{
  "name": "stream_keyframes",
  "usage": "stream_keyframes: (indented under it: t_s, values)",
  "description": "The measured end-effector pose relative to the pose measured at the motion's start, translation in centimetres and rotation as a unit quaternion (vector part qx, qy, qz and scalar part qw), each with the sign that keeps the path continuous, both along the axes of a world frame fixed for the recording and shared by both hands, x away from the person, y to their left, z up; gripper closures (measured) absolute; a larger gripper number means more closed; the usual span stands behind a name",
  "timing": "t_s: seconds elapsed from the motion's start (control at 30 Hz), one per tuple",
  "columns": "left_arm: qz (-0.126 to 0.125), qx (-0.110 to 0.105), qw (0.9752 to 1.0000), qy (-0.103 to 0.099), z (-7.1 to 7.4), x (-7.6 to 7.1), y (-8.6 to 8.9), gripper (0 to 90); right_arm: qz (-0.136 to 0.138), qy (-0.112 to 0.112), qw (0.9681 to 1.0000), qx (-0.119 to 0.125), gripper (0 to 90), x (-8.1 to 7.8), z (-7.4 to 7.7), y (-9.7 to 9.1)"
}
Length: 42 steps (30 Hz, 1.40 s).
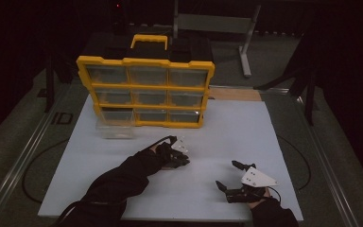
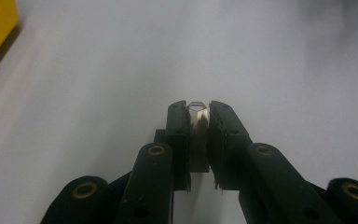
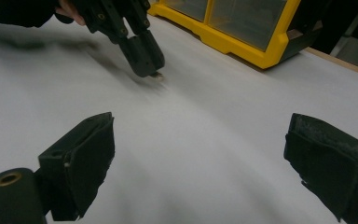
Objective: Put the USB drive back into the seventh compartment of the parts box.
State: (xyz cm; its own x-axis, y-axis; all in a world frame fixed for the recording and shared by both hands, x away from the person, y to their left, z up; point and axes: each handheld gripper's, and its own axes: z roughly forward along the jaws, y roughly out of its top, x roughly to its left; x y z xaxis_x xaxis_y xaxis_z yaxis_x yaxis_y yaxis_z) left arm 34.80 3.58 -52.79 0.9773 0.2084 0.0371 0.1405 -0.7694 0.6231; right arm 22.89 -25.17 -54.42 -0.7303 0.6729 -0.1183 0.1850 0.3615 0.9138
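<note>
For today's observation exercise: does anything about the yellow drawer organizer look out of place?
Yes. On the yellow organizer, the bottom-left clear drawer is pulled out over the white board, while the other drawers sit flush. The left gripper has its jaws shut on a small metal piece.

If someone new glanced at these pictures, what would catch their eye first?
The yellow drawer organizer at the far side of the white table, with one clear drawer pulled out at its lower left. Nearer, the left gripper pinches a small metal piece; the right gripper gapes empty.
</note>
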Motion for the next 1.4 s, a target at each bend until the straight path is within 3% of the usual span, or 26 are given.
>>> stream_keyframes:
  t_s: [0.53, 1.4]
  values:
    - [0.009, 0.002, 0.9999, -0.005, 1.9, -0.6, 2.1, 79.9, -0.002, 0.002, 1.0, 0.0, 8.8, 0.1, 0.0, 0.0]
    - [0.047, 0.007, 0.9986, -0.024, 5.3, -0.5, 6.0, 79.8, -0.002, 0.001, 1.0, -0.003, 8.8, 0.1, -0.1, 0.1]
